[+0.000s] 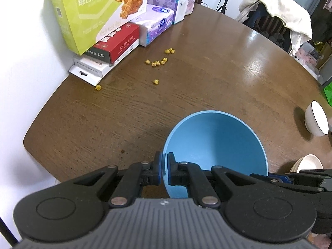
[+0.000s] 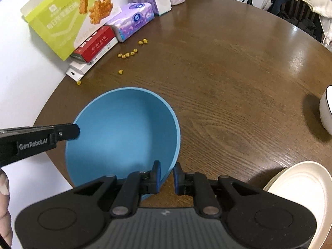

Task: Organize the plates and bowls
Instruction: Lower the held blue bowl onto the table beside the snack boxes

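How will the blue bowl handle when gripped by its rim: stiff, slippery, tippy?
The blue bowl looks like thin matte plastic, so probably light and fairly stiff. The left gripper pinches only its rim, so it may pivot. The right gripper straddles the rim with a visible gap, adding little support.

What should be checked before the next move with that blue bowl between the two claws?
1. Left claw clamped on the blue bowl rim: ok.
2. Right claw pressing the opposite rim: cannot tell; its pads straddle the rim.
3. Bowl empty: ok.
4. Bowl resting on the table or lifted: cannot tell.
5. Cream plates and white bowl apart from the blue bowl: ok.
6. Yellow crumbs well away from the bowl: ok.
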Demonstrator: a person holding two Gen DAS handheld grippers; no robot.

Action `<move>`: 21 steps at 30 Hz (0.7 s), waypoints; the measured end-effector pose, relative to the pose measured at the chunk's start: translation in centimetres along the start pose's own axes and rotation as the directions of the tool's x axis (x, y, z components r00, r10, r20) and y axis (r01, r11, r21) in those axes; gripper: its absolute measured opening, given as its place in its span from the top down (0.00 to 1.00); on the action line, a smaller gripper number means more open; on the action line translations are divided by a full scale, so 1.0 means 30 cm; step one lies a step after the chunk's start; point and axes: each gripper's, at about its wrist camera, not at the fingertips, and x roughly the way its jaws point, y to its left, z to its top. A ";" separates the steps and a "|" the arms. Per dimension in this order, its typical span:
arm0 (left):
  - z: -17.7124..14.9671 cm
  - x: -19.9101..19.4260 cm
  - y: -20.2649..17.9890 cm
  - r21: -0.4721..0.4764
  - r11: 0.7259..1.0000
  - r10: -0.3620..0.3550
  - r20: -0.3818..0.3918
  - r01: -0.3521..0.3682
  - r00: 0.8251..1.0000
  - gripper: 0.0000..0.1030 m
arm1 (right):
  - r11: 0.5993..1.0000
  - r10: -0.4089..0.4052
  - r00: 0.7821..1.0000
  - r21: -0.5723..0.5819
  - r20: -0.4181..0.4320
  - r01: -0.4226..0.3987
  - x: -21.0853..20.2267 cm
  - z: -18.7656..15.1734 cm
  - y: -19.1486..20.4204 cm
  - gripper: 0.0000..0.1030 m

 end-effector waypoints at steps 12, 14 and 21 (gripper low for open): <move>-0.017 0.020 0.015 -0.009 1.000 0.007 -0.012 -0.007 1.000 0.95 | 1.000 0.003 1.000 -0.001 -0.022 -0.003 0.024 -0.015 0.012 0.87; -0.018 0.018 0.014 -0.012 1.000 0.011 -0.010 -0.011 1.000 0.95 | 1.000 0.004 1.000 -0.003 -0.024 -0.004 0.027 -0.015 0.016 0.87; -0.020 0.018 0.024 -0.021 0.999 0.024 -0.003 -0.024 1.000 0.95 | 1.000 0.005 1.000 -0.013 -0.012 -0.005 0.035 -0.019 0.023 0.87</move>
